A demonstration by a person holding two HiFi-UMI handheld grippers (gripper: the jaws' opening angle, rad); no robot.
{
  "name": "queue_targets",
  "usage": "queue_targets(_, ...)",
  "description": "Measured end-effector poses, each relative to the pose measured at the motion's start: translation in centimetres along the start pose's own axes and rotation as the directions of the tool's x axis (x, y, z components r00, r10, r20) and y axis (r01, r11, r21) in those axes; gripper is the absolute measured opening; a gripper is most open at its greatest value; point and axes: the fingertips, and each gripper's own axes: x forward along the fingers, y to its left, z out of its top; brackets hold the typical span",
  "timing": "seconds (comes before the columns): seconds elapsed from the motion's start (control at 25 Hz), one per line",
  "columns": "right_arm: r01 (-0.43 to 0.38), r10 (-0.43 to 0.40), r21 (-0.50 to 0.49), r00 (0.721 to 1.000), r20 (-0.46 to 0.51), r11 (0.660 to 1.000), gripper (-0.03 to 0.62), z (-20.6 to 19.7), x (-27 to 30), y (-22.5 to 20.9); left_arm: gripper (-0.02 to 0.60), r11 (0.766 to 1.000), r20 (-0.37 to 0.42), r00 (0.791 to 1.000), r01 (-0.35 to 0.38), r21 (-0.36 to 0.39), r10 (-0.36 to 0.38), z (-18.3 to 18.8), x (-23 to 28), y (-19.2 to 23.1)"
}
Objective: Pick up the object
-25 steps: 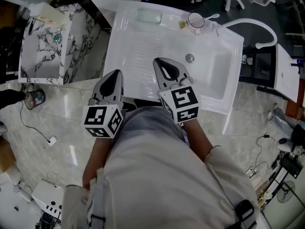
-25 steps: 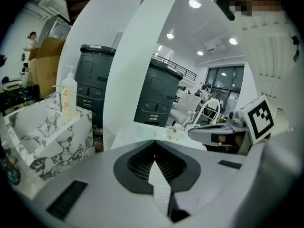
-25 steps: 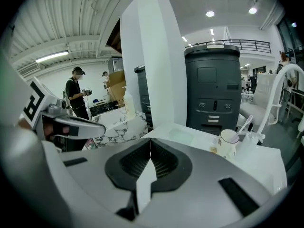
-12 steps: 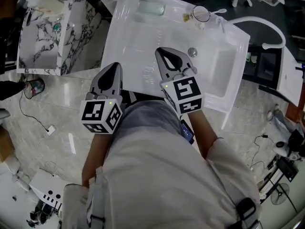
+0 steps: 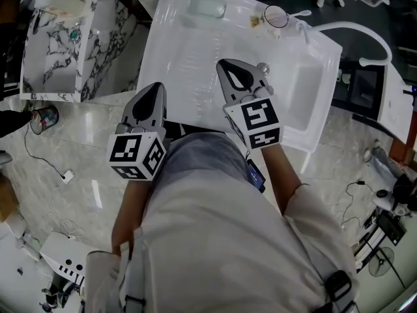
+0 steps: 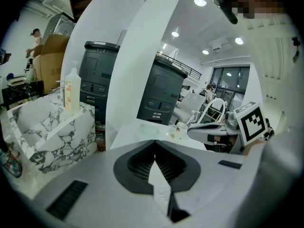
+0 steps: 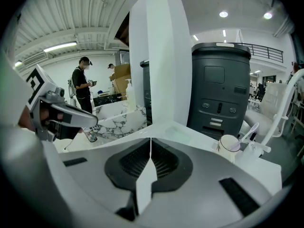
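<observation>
Both grippers hang over the near edge of a white washbasin (image 5: 182, 57), and neither one holds anything. The left gripper (image 5: 156, 90) has its jaws clenched together with nothing between them, as the left gripper view shows; it sits at the basin top's near left corner, partly over the marble floor (image 5: 78, 168). The right gripper (image 5: 227, 70) also has its jaws pressed flat against each other and empty. It is above the flat part of the top, just left of the sunken bowl (image 5: 296, 96) and close beside the round metal drain knob (image 5: 262, 68).

The things that could be picked up lie along the far edge, well apart from both grippers. A pale green bar of soap (image 5: 206, 6) rests flat at the far left. A cup (image 5: 275, 18) stands upright near the far right corner, with a white toothbrush (image 5: 300, 14) leaning out of it.

To the left of the washbasin stands a marble-patterned cabinet (image 5: 55, 57).
</observation>
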Motion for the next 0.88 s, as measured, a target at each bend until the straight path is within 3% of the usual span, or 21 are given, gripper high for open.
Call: queue_targets(0.88, 0.011, -0.016, -0.065, 0.997, -0.079, 0.998, 0.014, -1.4, 5.0, -2.3, 0.0, 1.0, -0.051, 0.999, -0.003, -0.021, 0.002, -1.6, 0.1, 1.8)
